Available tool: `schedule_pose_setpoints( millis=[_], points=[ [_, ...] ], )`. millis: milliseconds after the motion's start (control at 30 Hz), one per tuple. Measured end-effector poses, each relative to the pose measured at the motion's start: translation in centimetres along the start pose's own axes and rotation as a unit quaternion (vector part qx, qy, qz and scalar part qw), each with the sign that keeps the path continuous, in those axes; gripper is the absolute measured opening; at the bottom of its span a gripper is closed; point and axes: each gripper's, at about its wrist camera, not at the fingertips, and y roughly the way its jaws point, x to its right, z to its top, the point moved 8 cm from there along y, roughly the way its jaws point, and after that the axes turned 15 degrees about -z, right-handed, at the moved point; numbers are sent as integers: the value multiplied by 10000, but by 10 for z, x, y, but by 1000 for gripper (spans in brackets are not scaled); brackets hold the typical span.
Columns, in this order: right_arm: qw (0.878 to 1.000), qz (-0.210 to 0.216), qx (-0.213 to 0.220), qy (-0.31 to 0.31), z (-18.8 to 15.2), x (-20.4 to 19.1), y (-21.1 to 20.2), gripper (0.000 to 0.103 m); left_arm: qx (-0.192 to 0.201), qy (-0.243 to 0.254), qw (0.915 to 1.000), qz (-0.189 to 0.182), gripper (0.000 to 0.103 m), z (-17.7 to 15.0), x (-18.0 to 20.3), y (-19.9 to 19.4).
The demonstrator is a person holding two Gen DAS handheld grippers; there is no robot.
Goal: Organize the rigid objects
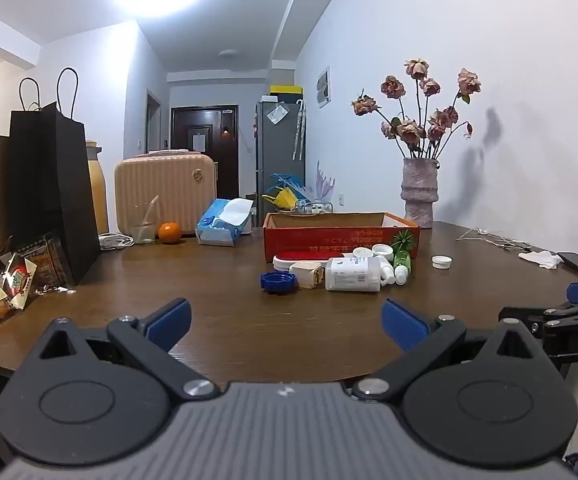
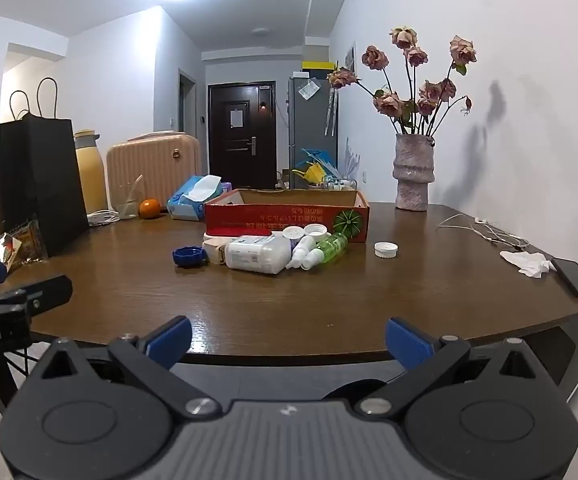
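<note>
A red cardboard box (image 1: 341,236) (image 2: 285,220) stands open-topped in the middle of the brown table (image 1: 217,276) (image 2: 289,300). In front of it lies a heap: a large white bottle (image 1: 351,274) (image 2: 257,255) on its side, a green bottle (image 1: 401,261) (image 2: 331,246), small white bottles (image 2: 303,252), a beige box (image 1: 307,274), a blue lid (image 1: 277,281) (image 2: 188,257). A white cap (image 1: 441,261) (image 2: 385,249) sits apart to the right. My left gripper (image 1: 287,324) and right gripper (image 2: 287,342) hover open at the near table edge, nothing between their fingers.
Black paper bags (image 1: 45,188) and snack packets (image 1: 5,288) stand at the left. A glass (image 1: 141,222), an orange (image 1: 169,232), a tissue pack (image 1: 223,222) and a beige suitcase (image 1: 165,192) line the back. A vase of dried roses (image 1: 419,192), cables (image 2: 485,232), a phone (image 2: 577,278) occupy the right.
</note>
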Motion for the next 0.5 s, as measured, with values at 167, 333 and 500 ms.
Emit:
schedule_pose_setpoints(
  millis=[167, 333, 500],
  points=[
    [10000, 16, -88, -2, -1, -4, 3, 103, -2, -14, 10000, 58, 103, 1, -2, -1],
    [10000, 40, -31, 70, 0, -1, 1, 103, -12, 1, 10000, -3, 103, 0, 0, 0],
    [9999, 39, -54, 101, -2, -1, 2, 103, -14, 4, 10000, -12, 103, 2, 4, 0]
  ],
)
